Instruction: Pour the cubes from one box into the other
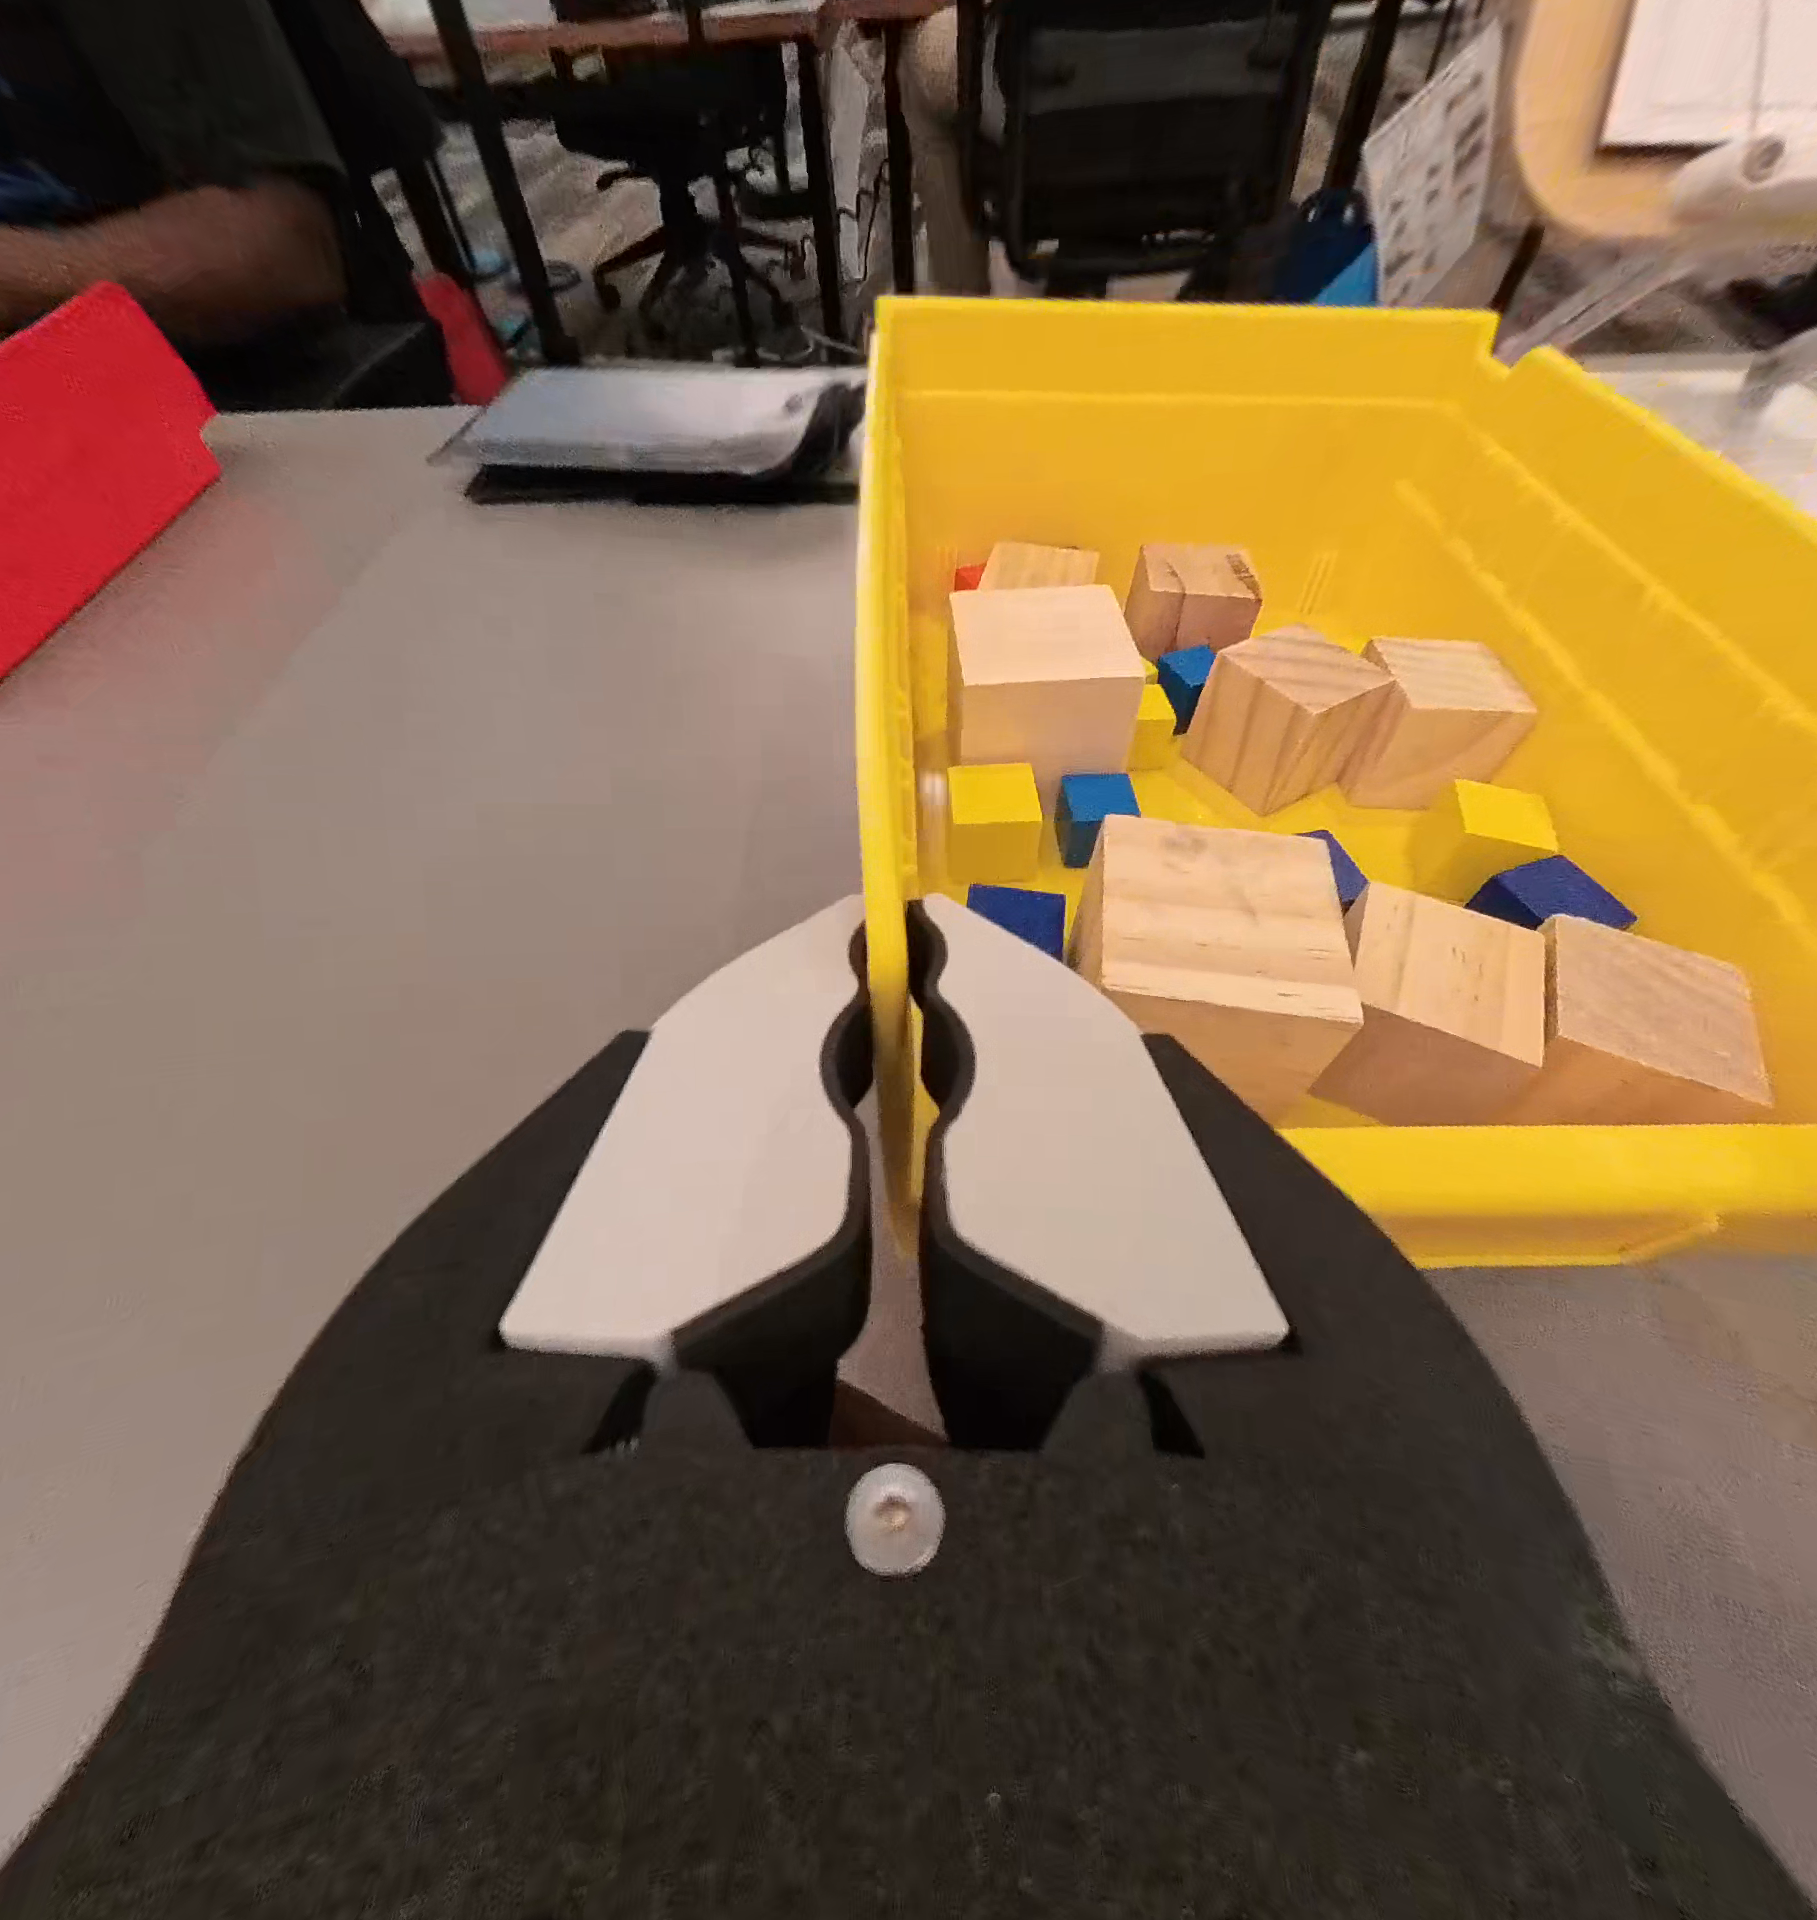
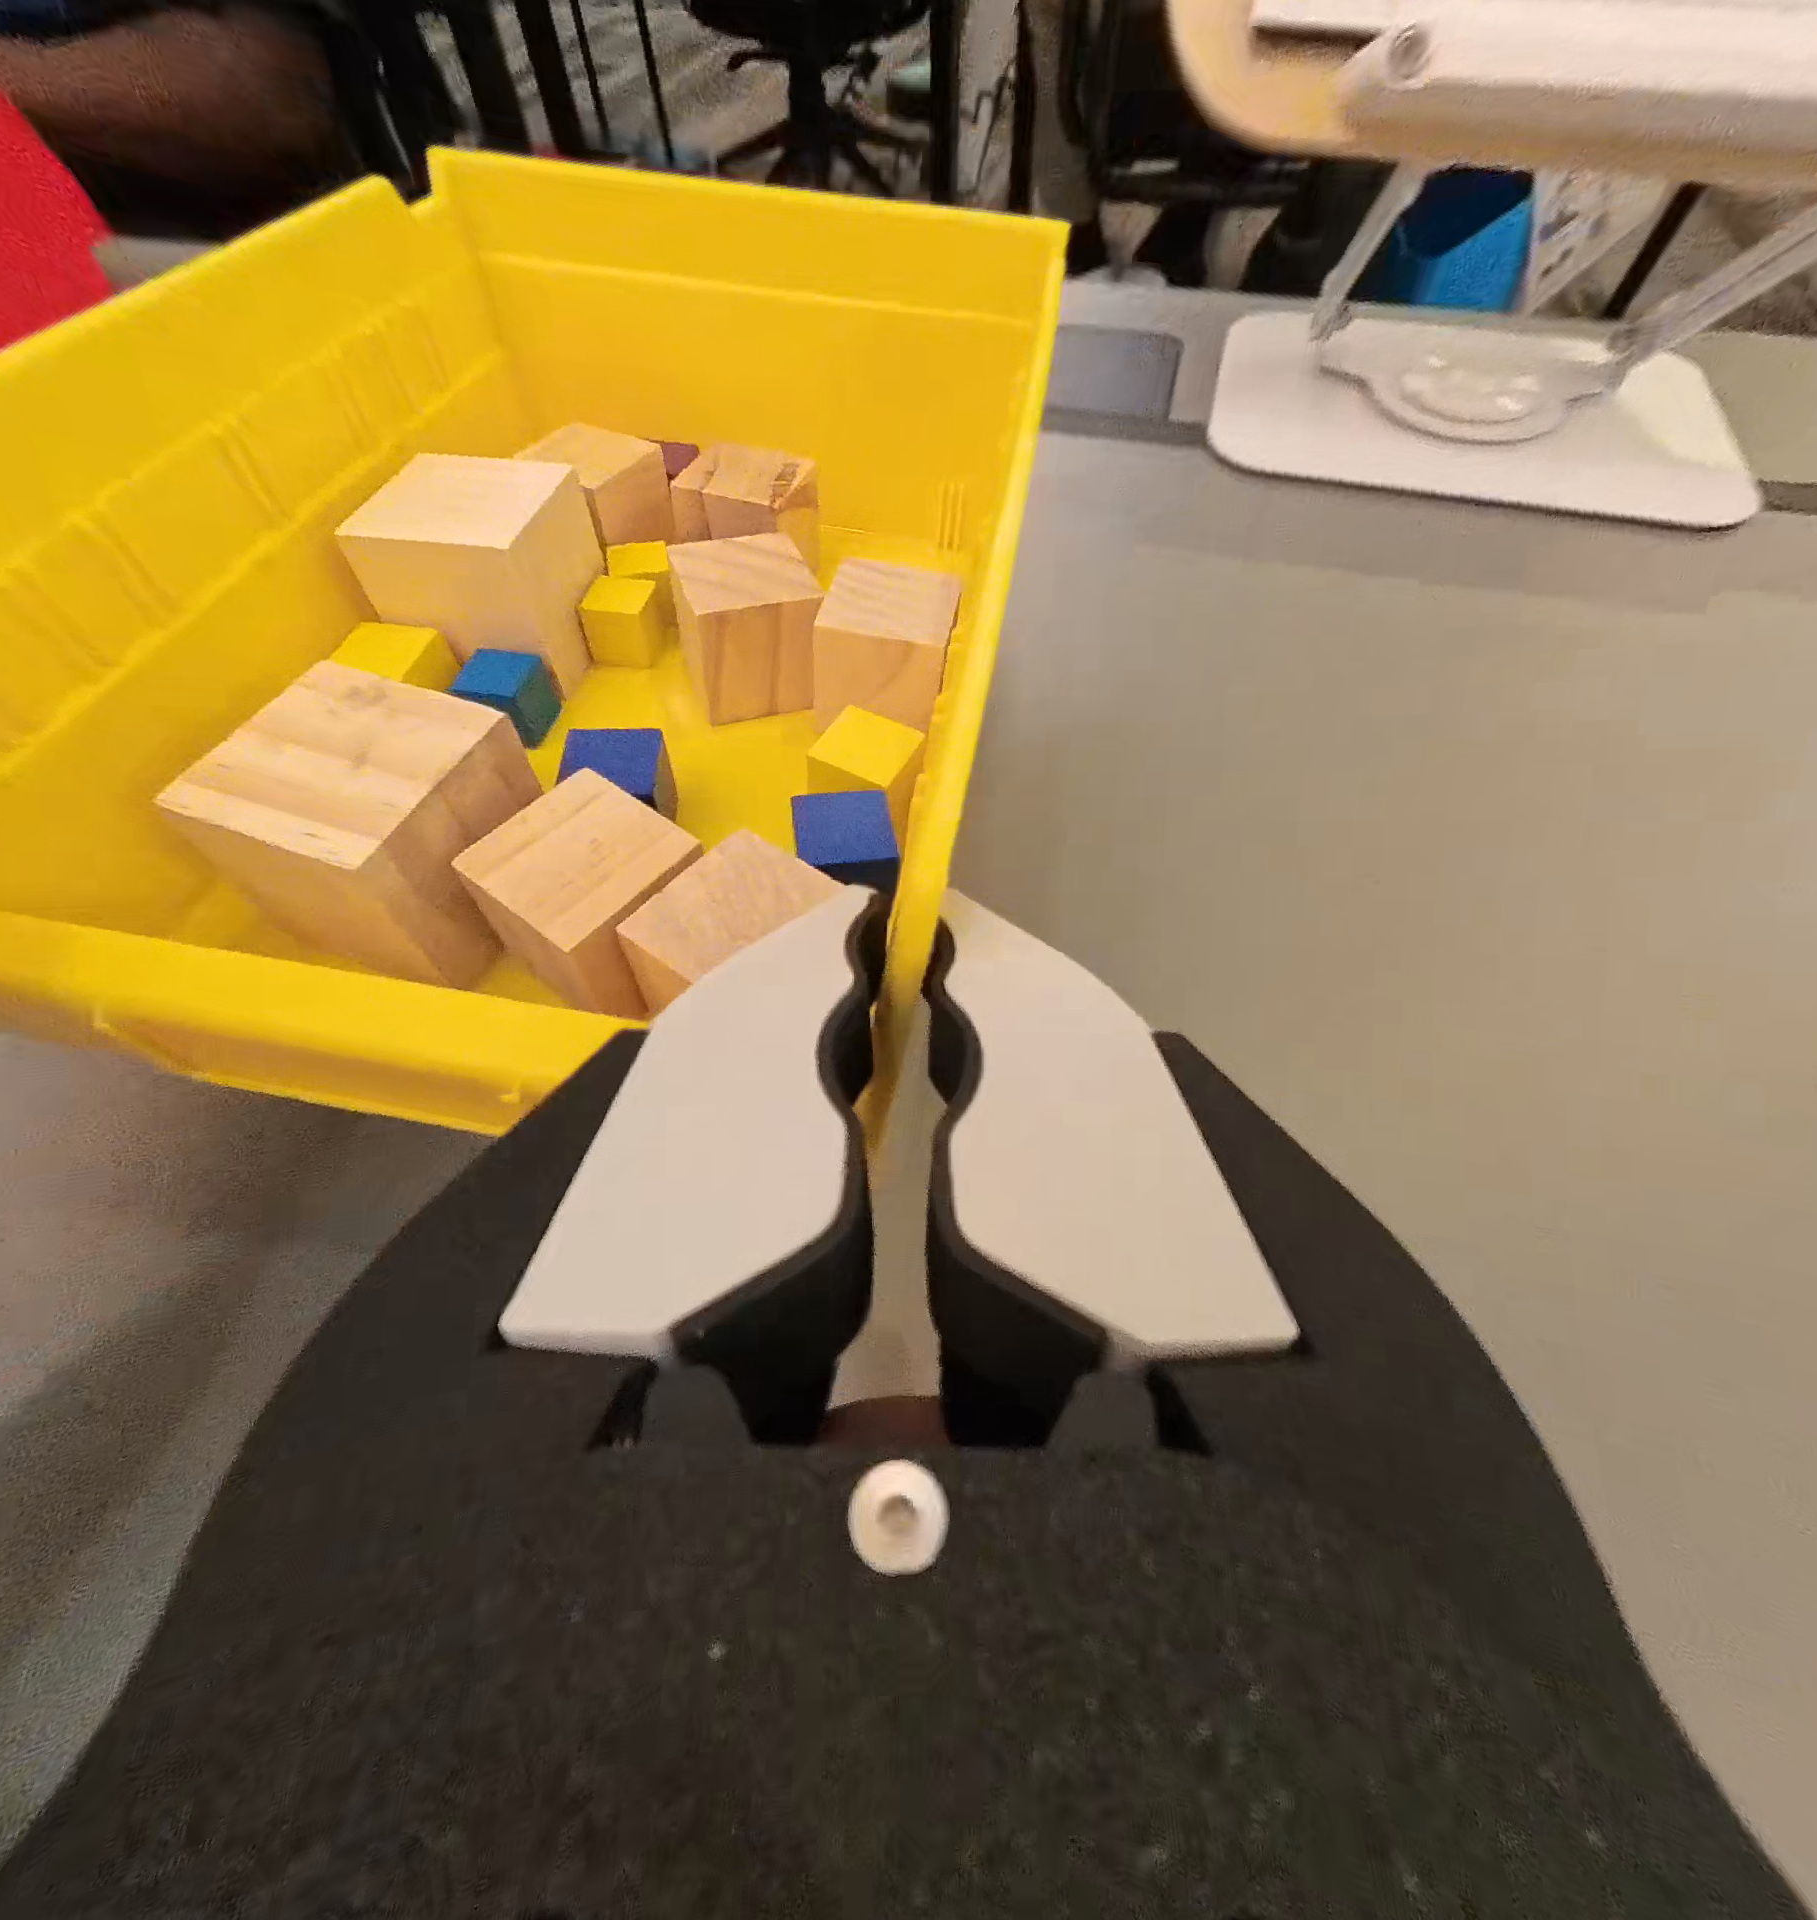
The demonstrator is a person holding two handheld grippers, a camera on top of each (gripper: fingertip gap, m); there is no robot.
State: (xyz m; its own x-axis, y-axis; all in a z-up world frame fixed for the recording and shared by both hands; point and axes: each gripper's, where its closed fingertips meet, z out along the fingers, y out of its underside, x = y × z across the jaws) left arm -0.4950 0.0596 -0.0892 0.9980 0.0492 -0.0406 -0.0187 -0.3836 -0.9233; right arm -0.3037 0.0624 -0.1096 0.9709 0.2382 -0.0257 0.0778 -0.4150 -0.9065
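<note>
A yellow plastic box holds several plain wooden cubes and small blue and yellow cubes. My left gripper is shut on the box's left side wall, near its front corner. My right gripper is shut on the same yellow box, on its right side wall near the front corner. The cubes lie mostly toward the front of the box. A red box stands at the far left on the grey table; it also shows in the right wrist view.
A person's arm rests behind the red box. A dark tablet-like device lies at the table's far edge. A white stand base sits at the right rear. Chairs and table legs stand beyond the table.
</note>
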